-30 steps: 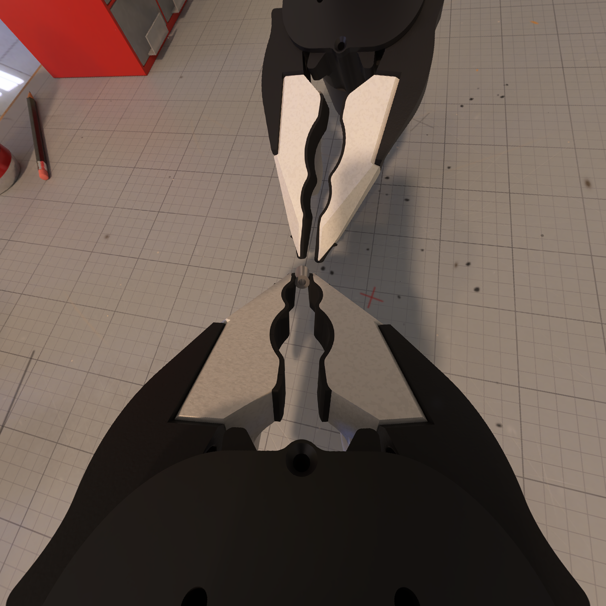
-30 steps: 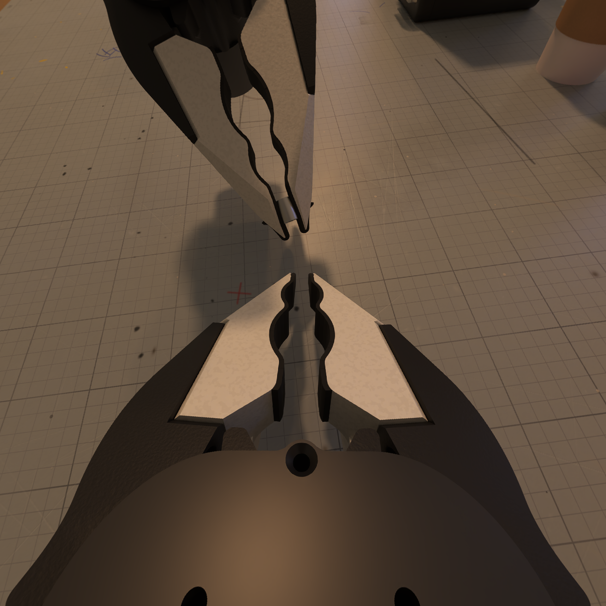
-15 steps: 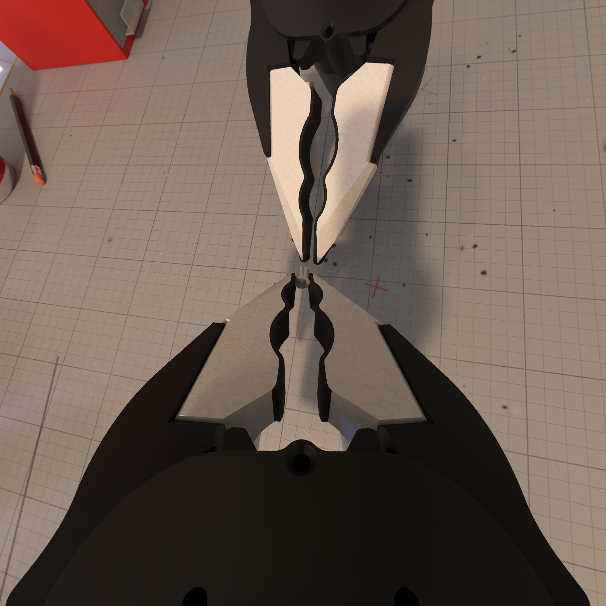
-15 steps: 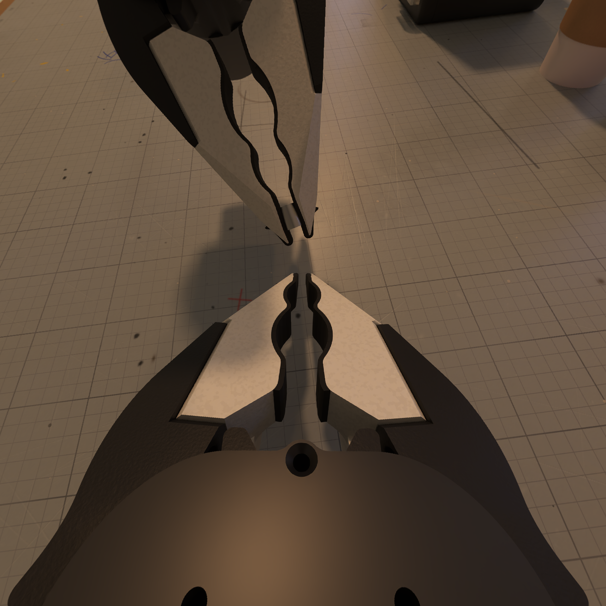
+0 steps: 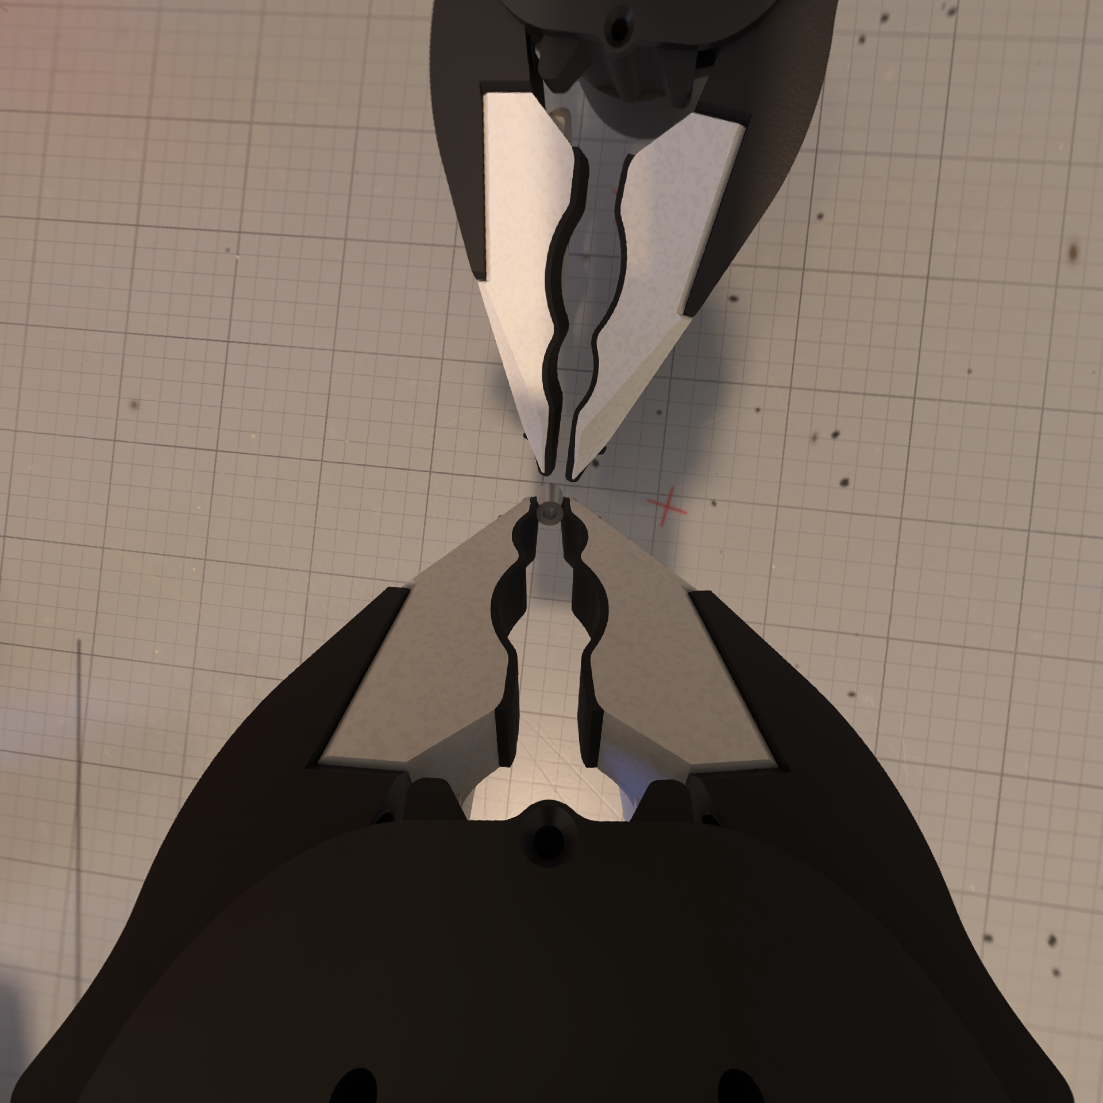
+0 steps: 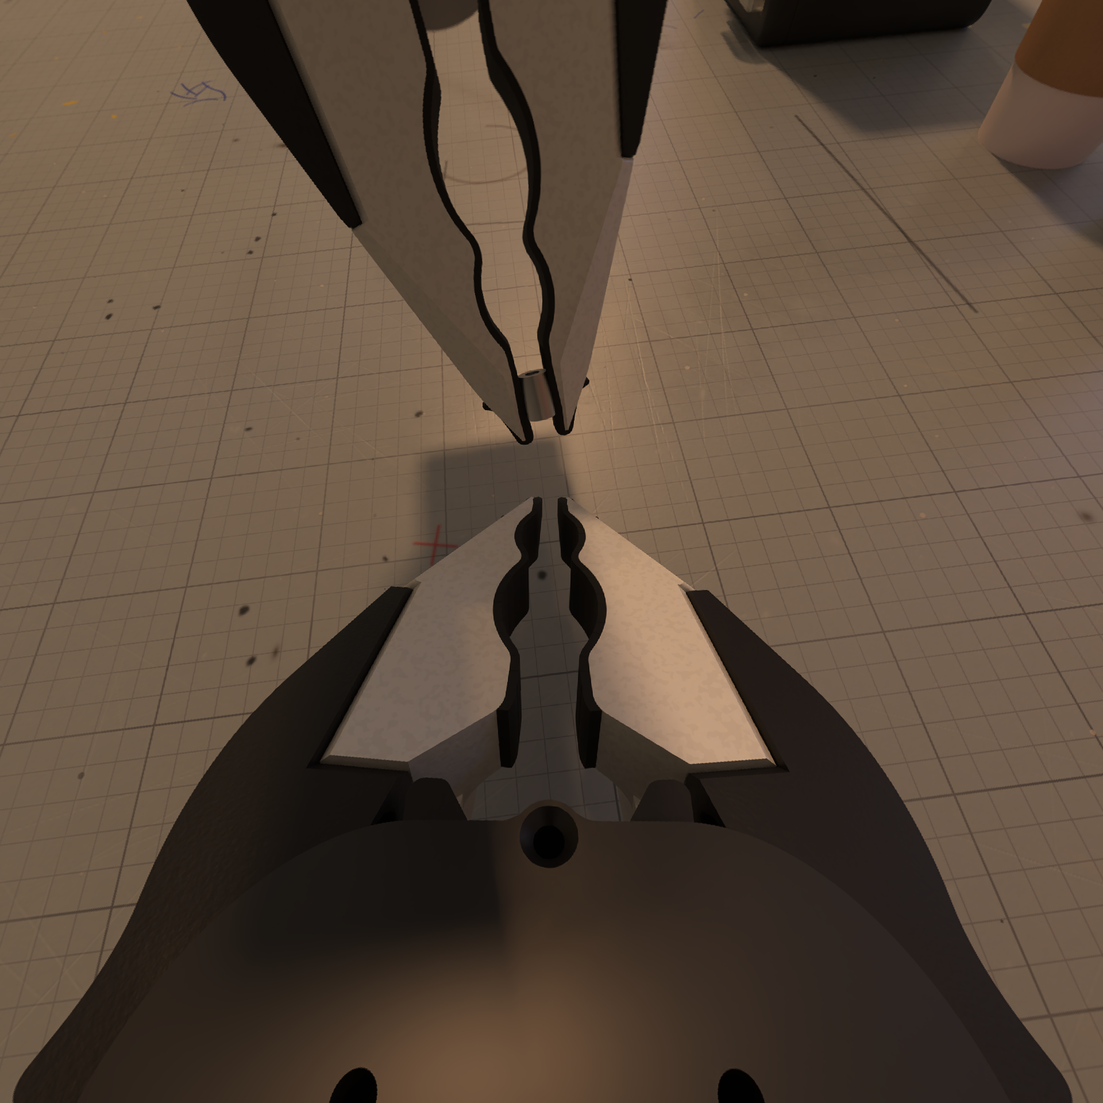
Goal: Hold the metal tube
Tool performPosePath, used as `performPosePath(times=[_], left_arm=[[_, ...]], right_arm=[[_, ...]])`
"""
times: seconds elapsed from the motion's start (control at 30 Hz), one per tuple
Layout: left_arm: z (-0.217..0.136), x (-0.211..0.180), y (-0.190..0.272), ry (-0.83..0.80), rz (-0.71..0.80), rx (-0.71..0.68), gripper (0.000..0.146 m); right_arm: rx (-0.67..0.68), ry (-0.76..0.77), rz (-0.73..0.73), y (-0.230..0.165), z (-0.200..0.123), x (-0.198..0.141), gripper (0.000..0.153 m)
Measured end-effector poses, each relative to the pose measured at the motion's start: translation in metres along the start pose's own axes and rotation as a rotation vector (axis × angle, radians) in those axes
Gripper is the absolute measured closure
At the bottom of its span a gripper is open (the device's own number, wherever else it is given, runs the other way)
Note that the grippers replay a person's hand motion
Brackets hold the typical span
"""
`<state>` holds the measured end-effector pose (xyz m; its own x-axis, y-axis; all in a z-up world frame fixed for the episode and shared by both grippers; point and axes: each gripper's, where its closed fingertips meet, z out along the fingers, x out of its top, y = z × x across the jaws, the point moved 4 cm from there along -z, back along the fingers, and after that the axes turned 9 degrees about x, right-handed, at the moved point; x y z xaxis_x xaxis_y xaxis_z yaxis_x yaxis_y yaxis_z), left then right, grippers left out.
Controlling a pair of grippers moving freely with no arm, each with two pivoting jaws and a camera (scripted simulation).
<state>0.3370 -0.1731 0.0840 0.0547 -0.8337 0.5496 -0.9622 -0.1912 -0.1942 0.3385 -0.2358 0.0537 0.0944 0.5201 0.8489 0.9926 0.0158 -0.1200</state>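
The metal tube is a short silver sleeve, seen end-on in the left wrist view. My left gripper is shut on it at the very fingertips and holds it above the mat. In the right wrist view the tube stands roughly upright between the left gripper's tips. My right gripper is shut with only a thin slit between its pads and nothing in it. It faces the left gripper tip to tip, a short gap apart. It also shows in the left wrist view.
A grey gridded cutting mat lies under both grippers, with dark specks and a red cross mark. A thin dark wire lies on the mat. A white and orange cylinder and a dark object stand at the far right.
The two grippers have drawn closer and each fills more of the other's view. The left wrist view now looks more steeply down; the red box and pencil have left it. The tube stays gripped.
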Motion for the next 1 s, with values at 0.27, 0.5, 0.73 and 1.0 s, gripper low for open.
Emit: performPosePath(times=[0.27,0.5,0.73,1.0], left_arm=[[0.002,0.008,-0.004,-0.160,0.061,-0.041,0.139],[0.003,0.011,-0.004,-0.233,0.091,-0.079,0.139],[0.004,0.011,-0.004,-0.251,0.097,-0.081,0.139],[0.004,0.011,-0.003,-0.251,0.099,-0.073,0.139]], right_arm=[[-0.005,0.001,0.010,0.001,0.000,0.000,0.148],[-0.007,-0.001,0.002,0.001,0.000,0.000,0.148],[-0.007,-0.002,0.000,0.001,0.000,0.000,0.148],[-0.004,-0.002,0.001,0.001,0.000,0.000,0.148]])
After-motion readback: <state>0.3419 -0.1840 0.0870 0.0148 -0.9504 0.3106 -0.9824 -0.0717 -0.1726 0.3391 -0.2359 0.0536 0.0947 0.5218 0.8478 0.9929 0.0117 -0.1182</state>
